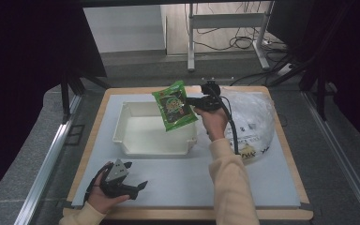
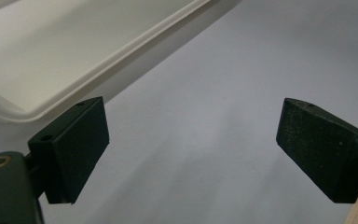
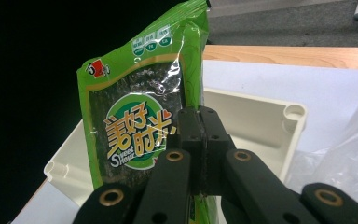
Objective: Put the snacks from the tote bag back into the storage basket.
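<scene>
We held the green snack packet [image 3: 140, 126] above the white tray [image 1: 136, 140], right hand-held gripper [image 3: 199, 135] clamped on its edge; it seemed light, crinkly, slippery. Left hand-held gripper [image 2: 191, 144] rested spread, holding nothing, on the worktop [image 1: 192, 183].

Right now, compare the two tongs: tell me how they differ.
The right tongs are shut on the green snack packet; the left tongs are open, holding nothing. The right tongs are raised above the white tray; the left sit low near the table's front edge. Both are black and hand-held.
</scene>
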Action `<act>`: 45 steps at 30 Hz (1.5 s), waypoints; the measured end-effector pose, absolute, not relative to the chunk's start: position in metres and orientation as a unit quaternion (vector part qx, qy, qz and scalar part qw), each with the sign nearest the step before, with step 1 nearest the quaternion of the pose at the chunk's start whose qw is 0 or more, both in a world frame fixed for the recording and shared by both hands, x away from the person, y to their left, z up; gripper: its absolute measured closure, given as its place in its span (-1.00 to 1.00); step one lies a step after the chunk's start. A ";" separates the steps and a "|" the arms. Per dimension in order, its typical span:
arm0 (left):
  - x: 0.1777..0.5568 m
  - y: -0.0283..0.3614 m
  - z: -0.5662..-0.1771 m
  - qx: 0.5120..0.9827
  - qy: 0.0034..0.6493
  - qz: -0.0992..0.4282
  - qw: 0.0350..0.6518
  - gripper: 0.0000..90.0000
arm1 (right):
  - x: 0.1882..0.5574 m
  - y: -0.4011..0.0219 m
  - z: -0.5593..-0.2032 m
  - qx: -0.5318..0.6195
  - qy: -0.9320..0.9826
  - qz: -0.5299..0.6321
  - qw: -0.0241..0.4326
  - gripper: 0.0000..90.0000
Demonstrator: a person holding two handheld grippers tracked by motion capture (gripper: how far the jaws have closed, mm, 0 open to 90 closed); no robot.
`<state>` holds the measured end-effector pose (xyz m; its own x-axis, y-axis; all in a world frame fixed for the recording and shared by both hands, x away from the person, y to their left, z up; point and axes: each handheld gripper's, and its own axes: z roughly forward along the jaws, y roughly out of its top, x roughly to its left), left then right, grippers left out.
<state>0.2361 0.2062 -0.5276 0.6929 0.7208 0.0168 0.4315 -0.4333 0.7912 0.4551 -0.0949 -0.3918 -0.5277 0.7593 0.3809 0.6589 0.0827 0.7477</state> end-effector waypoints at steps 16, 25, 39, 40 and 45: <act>0.235 0.207 -0.527 0.827 0.348 0.180 0.402 -0.80 | 0.457 -0.068 -0.404 0.478 0.742 0.469 0.045 1.00; 0.236 0.208 -0.527 0.827 0.350 0.180 0.402 -0.80 | 0.458 -0.054 -0.415 0.477 0.745 0.465 0.039 1.00; 0.235 0.208 -0.527 0.827 0.349 0.180 0.403 -0.80 | 0.460 -0.037 -0.428 0.484 0.741 0.465 0.031 1.00; 0.235 0.208 -0.527 0.827 0.349 0.180 0.403 -0.80 | 0.461 -0.036 -0.429 0.485 0.740 0.464 0.031 1.00; 0.235 0.208 -0.527 0.827 0.349 0.180 0.403 -0.80 | 0.461 -0.031 -0.433 0.488 0.740 0.462 0.031 1.00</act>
<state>0.2352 0.2077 -0.5265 0.6920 0.7217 0.0165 0.4316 -0.4320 0.7919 0.4612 -0.0306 -0.4329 -0.5224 0.7503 0.4053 0.6932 0.0968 0.7142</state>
